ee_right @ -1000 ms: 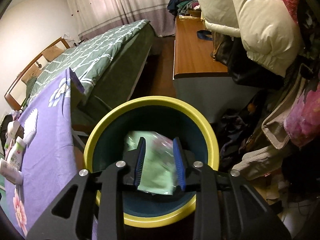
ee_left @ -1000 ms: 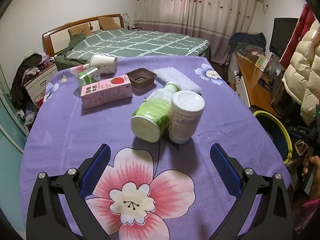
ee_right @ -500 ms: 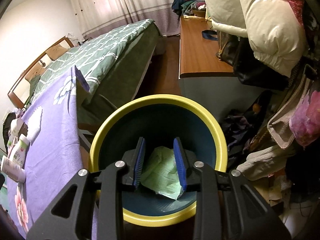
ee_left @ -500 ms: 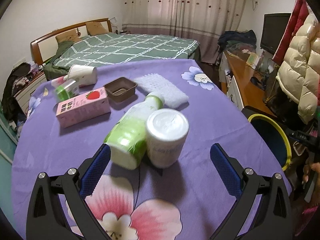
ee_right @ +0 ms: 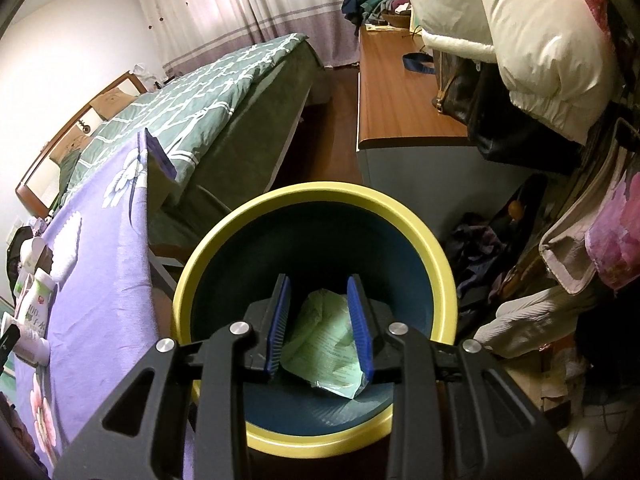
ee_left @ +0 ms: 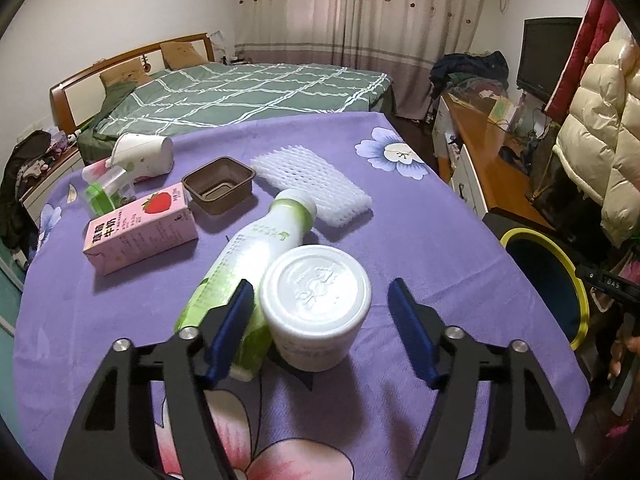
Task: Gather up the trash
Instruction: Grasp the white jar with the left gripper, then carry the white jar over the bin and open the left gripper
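My left gripper (ee_left: 320, 312) is open, its fingers on either side of a white lidded cup (ee_left: 316, 304) upright on the purple flowered tablecloth (ee_left: 420, 232). A green-and-white bottle (ee_left: 248, 264) lies on its side against the cup, beside the left finger. My right gripper (ee_right: 320, 320) hangs open over the yellow-rimmed blue bin (ee_right: 400, 208). A crumpled green wrapper (ee_right: 324, 344) lies on the bin's bottom between the fingers, apart from them.
On the table lie a pink strawberry milk carton (ee_left: 140, 232), a brown tray (ee_left: 218, 186), white foam netting (ee_left: 312, 184), a white cup (ee_left: 144, 156) and a green-lidded jar (ee_left: 104, 196). The bin (ee_left: 548, 280) stands right of the table, near a wooden desk (ee_right: 400, 96).
My left gripper moved forward to straddle the white cup and its jaws narrowed. The right gripper opened slightly and the green wrapper dropped into the bin.
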A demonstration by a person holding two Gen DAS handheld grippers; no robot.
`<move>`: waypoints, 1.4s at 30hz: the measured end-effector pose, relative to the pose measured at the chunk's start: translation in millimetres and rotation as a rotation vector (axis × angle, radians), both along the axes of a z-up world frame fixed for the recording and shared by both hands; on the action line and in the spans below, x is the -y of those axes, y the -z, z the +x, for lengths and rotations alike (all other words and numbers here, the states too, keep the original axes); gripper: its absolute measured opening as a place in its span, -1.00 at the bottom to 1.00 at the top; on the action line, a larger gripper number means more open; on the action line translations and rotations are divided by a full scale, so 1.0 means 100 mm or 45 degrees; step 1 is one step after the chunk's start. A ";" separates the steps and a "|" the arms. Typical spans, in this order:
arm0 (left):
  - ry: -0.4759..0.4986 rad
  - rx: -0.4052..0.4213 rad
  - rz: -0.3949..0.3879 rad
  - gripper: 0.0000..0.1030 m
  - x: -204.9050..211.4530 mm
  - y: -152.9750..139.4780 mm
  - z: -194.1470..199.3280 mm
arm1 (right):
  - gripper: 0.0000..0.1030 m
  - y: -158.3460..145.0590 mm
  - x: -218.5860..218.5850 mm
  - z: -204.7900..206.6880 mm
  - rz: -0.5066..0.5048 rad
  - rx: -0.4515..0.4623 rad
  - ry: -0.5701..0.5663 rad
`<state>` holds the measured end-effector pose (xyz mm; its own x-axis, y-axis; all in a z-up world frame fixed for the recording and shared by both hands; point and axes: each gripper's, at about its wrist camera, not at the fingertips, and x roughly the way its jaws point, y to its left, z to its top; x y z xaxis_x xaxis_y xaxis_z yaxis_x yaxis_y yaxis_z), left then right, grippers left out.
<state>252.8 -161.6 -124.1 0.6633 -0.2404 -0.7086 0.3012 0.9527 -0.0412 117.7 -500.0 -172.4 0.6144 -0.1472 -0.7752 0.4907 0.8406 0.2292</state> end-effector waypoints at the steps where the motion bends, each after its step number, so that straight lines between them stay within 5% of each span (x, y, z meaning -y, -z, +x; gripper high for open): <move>1: 0.006 -0.006 -0.005 0.16 0.01 0.01 0.01 | -0.44 0.01 0.00 0.00 0.003 0.000 0.000; 3: 0.012 -0.017 -0.009 -0.05 0.02 0.02 0.03 | -0.44 0.01 0.01 0.00 0.007 -0.002 0.001; 19: 0.150 0.058 -0.018 -0.06 0.46 -0.31 -0.20 | -0.44 0.02 0.04 -0.12 0.012 0.035 0.006; 31: 0.364 0.054 -0.050 -0.06 1.33 -0.41 -0.28 | -0.44 -0.03 0.30 -0.35 0.006 0.057 0.055; 42: 0.594 -0.040 -0.062 -0.06 2.45 -0.19 -0.37 | -0.42 -0.05 0.53 -0.53 -0.002 0.068 0.099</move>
<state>216.2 -406.3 -104.8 0.4546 -0.5412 -0.7074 0.6949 0.7124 -0.0984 64.7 -553.0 -167.2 0.6417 -0.1972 -0.7412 0.5412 0.8011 0.2555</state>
